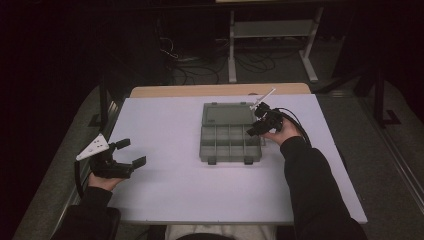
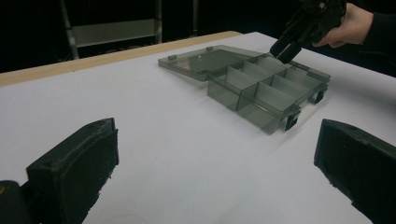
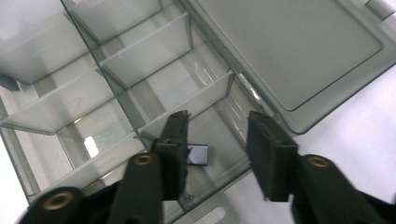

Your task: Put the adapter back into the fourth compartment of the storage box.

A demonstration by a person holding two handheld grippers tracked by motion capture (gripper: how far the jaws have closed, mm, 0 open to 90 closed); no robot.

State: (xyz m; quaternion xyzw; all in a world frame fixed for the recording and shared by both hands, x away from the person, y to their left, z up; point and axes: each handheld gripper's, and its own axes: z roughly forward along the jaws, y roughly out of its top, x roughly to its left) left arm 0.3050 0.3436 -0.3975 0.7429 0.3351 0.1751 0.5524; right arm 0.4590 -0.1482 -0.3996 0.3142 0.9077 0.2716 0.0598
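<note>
While the clear grey compartment box (image 1: 230, 142) lies open mid-table, lid (image 1: 228, 113) flat behind it toward the far edge, the right gripper (image 1: 253, 129) hangs tilted over the box's far right corner compartment, jaws parted, clasping nothing. Seen along those jaws in the right gripper view, a small dark rectangular piece (image 3: 198, 155) lies on that compartment's floor, beside the left jaw. Left gripper (image 1: 131, 152) rests low over the white table (image 1: 170, 190) near its left edge, jaws spread wide, well apart from the box.
</note>
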